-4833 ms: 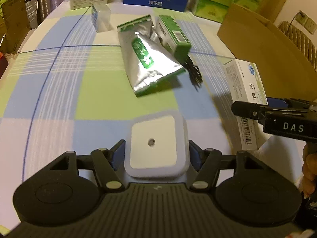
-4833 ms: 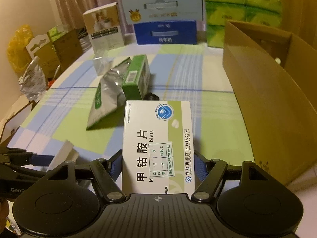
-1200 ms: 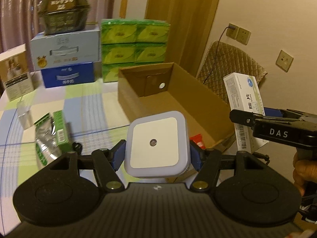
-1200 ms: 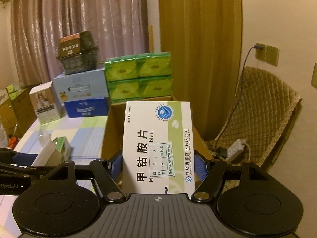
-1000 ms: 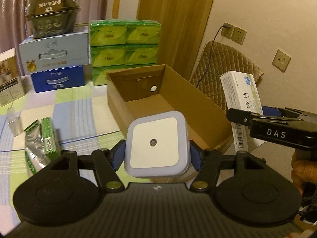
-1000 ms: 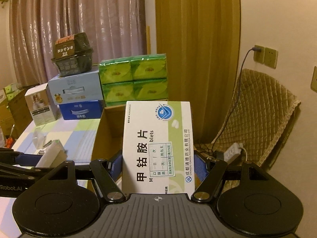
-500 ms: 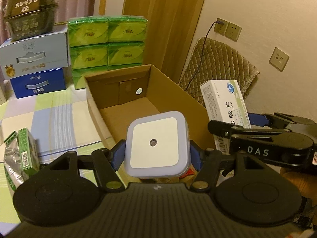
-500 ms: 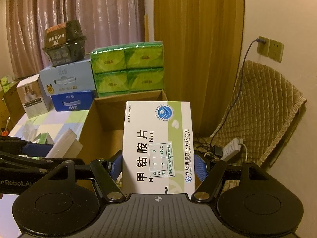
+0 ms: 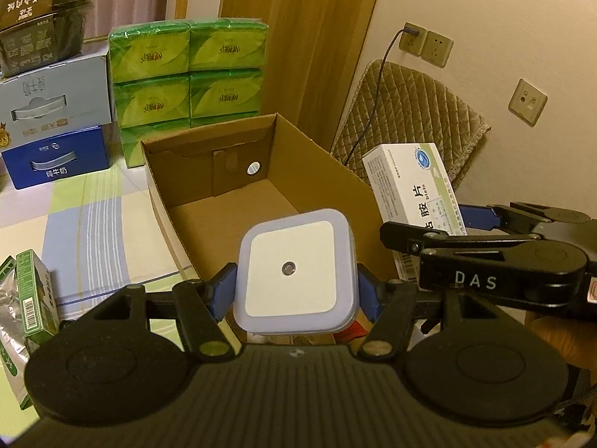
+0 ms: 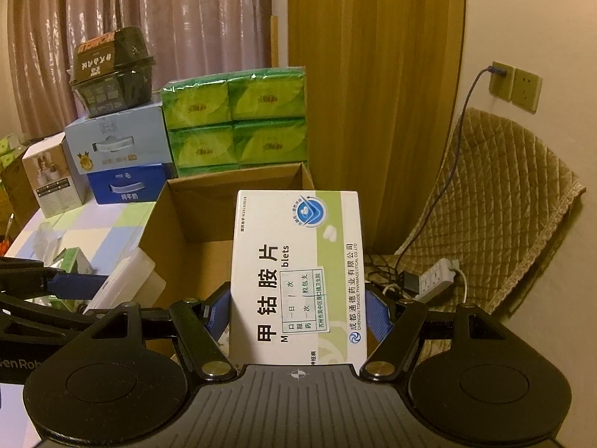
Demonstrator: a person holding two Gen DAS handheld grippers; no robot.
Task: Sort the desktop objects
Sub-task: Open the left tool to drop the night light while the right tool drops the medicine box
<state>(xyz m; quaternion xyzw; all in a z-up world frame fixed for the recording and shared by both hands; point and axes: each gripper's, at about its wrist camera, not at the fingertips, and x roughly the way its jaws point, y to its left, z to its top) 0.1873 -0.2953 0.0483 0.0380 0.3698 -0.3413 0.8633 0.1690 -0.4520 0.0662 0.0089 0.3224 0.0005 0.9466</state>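
A table under a checked cloth of blue, green and cream (image 9: 86, 231) stands in a warm-lit room with a pink curtain (image 10: 149, 37), a wooden door panel (image 10: 373, 93) and a cream wall carrying sockets (image 9: 425, 43). Held above the near end of the open cardboard box (image 9: 335, 183) is a square white night light (image 9: 293, 270) with a pale lilac rim and a small round sensor at its centre; the left gripper (image 9: 294, 291) is clenched on it, its blue pads pressing both sides. The box interior shows bare brown floor, with a round white sticker (image 9: 253, 167) on its far wall. Just to the right, the right gripper (image 10: 298, 313) grasps a white and green medicine carton (image 10: 298, 272) printed with black Chinese characters, held upright between its blue pads; in the left wrist view the same carton (image 9: 414, 183) hangs beside and slightly above the box's right wall, outside it. On the cloth left of the box lie a small green carton (image 9: 33, 295) and a silver foil pouch (image 9: 9, 321), touching each other. Behind the box is a stack of green tissue packs (image 9: 186, 74), and further left a dark blue box (image 9: 56, 160) with a pale blue box (image 9: 52, 97) on top and a black container (image 10: 112, 74) above that. A quilted tan chair cover (image 10: 503, 205) stands by the wall, with a white power strip (image 10: 436, 280) on the floor beneath it.
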